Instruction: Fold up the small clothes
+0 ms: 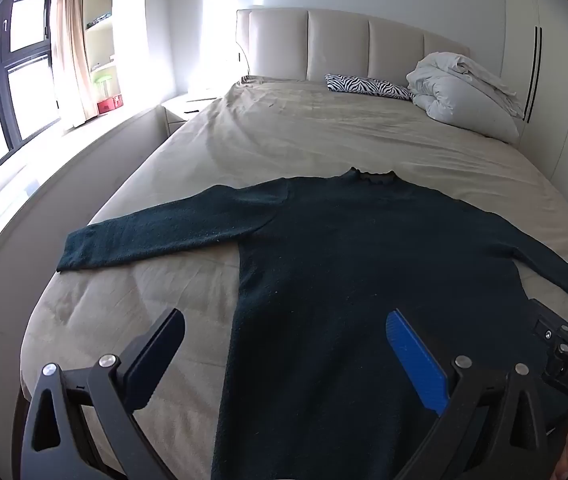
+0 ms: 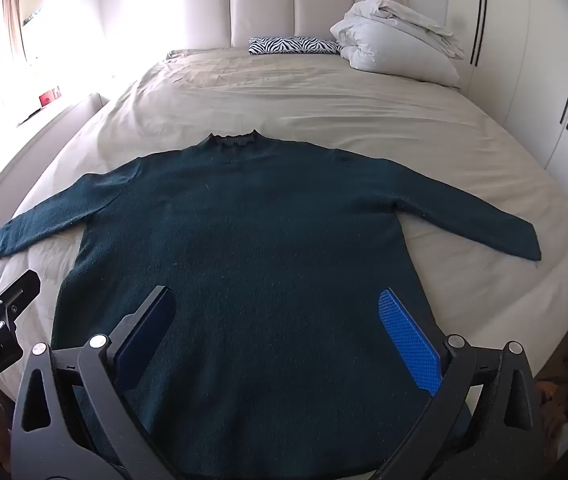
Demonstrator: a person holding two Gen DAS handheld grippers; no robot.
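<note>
A dark green sweater (image 1: 364, 248) (image 2: 252, 220) lies flat on the bed, collar toward the headboard, both sleeves spread out to the sides. My left gripper (image 1: 284, 328) hangs open above the sweater's lower left edge, nothing between its fingers. My right gripper (image 2: 276, 308) is open above the lower body of the sweater, also holding nothing. The right gripper's tip shows at the right edge of the left wrist view, and the left gripper's tip at the left edge of the right wrist view. The sweater's hem is hidden under the grippers.
The bed (image 1: 284, 136) (image 2: 284, 92) has a beige sheet. A zebra-print pillow (image 1: 368, 87) (image 2: 294, 45) and a bundled white duvet (image 1: 464, 92) (image 2: 396, 40) lie by the headboard. A window and ledge run along the left, wardrobe doors (image 2: 524, 60) on the right.
</note>
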